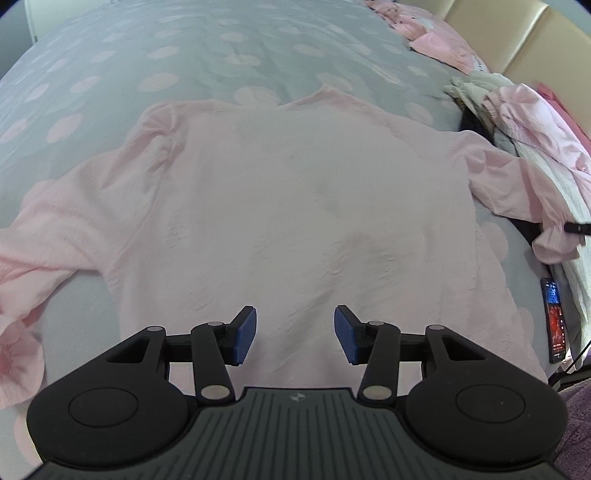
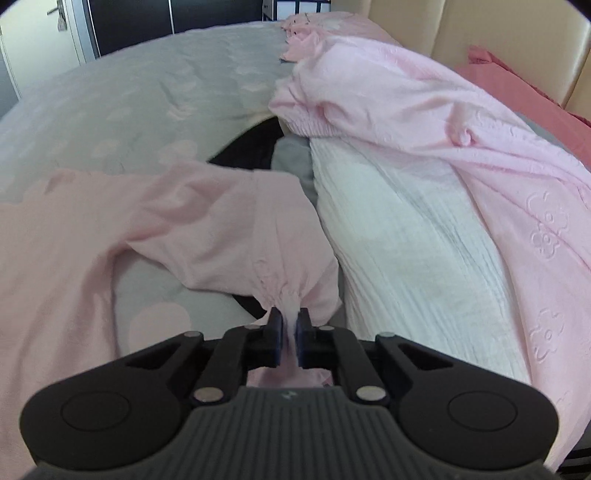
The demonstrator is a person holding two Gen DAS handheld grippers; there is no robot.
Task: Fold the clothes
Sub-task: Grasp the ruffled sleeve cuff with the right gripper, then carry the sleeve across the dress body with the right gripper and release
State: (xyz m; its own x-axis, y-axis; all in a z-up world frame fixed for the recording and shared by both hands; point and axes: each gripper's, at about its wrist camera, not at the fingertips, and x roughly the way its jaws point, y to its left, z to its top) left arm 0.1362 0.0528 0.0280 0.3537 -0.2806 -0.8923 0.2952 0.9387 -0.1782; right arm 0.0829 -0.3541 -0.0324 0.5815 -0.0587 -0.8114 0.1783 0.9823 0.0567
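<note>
One pale pink blouse, spread flat on a grey bedspread dotted with large pink spots. Soft, slightly crinkled weave, faint creases across the body, neckline at the far edge. Puffed shoulders, long sleeves thrown out to both sides, gathered ruffled cuffs. Hem nearest the left wrist camera.

Left gripper hovering over the lower body of the blouse, blue pads wide apart, nothing between them.

Right gripper clamped on the right sleeve's cuff, gathered fabric bunched and pinched between nearly closed pads, a tail of pink cloth trailing back under the tool. Sleeve pulled taut from the shoulder toward the pads, lifted a little off the bedspread.

Beside that sleeve, a heap of other laundry: a white crinkled garment, a pink textured cloth embossed with small flowers lying over it, something black partly hidden beneath. More pink cloth bunched at the far end of the bed. Beige padded headboard behind, a deeper pink pillow against it.

Phone lying at the bedspread's right edge in the left view, screen lit, text too small to read. Small emblem on each tool's body, not legible. No other writing readable.
</note>
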